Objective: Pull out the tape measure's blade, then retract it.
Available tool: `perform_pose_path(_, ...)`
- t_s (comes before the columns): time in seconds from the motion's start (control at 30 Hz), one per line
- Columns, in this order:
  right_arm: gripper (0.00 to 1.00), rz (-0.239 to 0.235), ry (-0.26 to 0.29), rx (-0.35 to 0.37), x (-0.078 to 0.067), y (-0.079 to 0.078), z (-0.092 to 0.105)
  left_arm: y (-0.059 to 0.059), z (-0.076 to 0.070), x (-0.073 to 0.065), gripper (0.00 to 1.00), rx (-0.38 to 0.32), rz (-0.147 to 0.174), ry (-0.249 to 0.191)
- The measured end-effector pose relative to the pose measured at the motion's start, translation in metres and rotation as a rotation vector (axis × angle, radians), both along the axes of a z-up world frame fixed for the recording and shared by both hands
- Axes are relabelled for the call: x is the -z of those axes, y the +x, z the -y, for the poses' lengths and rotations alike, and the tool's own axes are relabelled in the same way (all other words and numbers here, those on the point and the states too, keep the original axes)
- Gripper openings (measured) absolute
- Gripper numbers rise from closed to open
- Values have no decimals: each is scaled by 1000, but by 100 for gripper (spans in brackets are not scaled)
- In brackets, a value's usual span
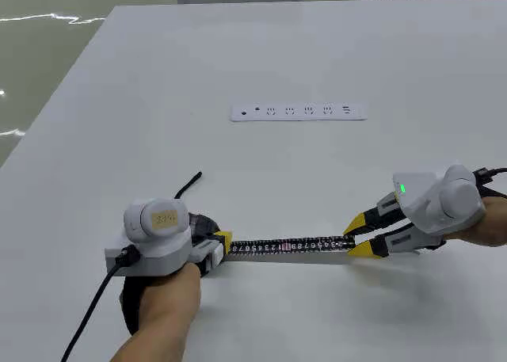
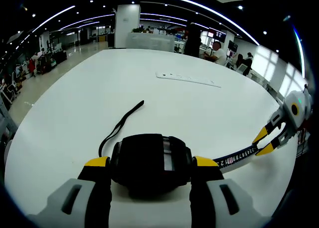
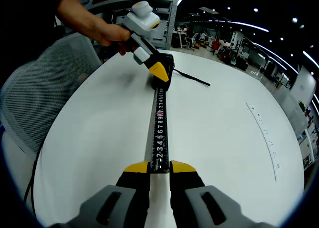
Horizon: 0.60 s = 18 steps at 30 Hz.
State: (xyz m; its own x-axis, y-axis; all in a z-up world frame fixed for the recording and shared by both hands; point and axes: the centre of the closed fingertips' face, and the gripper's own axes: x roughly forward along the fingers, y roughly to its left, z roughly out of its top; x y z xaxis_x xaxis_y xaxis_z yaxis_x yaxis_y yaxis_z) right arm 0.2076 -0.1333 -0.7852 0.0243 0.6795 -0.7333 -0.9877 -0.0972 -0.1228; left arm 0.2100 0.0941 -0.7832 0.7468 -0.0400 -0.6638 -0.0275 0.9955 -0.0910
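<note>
A black tape measure case (image 2: 150,162) sits on the white table, clamped between the yellow-tipped jaws of my left gripper (image 2: 151,161), seen at the lower left of the head view as left gripper (image 1: 218,245). Its blade (image 1: 289,244) runs out flat to the right, black with white numerals. My right gripper (image 3: 159,166) is shut on the blade's end, with the blade (image 3: 160,130) stretching away to the case (image 3: 164,71). In the head view the right gripper (image 1: 358,237) is at the lower right. A black wrist strap (image 1: 188,185) trails from the case.
A white power strip (image 1: 299,112) lies flat at the table's middle, beyond the blade. A black cable (image 1: 91,306) hangs from the left gripper toward the near edge. A mesh chair (image 3: 45,88) stands by the table in the right gripper view. People sit far off across the room.
</note>
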Motion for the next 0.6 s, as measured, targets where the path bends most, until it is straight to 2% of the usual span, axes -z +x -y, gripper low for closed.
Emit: perform_pose_path(0.6,14,2,3,-9,-2,-1,-8,-3,0,-1,59,-4,-3,-9)
